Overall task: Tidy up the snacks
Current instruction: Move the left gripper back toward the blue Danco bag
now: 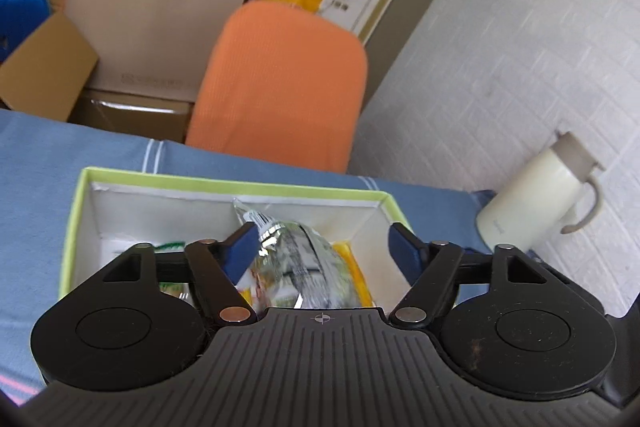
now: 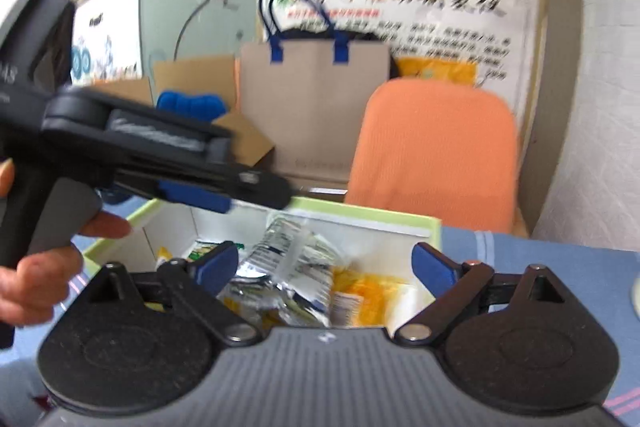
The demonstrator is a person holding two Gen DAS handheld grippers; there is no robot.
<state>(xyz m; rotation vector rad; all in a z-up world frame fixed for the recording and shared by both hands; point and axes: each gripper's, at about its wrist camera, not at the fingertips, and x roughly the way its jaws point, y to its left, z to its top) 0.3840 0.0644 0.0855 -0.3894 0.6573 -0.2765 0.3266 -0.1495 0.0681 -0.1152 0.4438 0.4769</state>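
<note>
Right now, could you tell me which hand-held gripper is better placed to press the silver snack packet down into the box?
Probably the left hand-held gripper: its open fingers straddle the silver snack packet inside the green-rimmed box. The right hand-held gripper, also open, looks set further back.

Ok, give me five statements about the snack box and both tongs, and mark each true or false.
1. The green-rimmed white cardboard box holds a crinkled silver foil snack packet. True.
2. The left tongs are clamped on the packet. False: they are open, jaws spread.
3. The right tongs are open. True.
4. A cream lidded jug with a handle stands inside the box. False: it stands outside, beside it.
5. The chair back behind the table is blue. False: orange.
</note>
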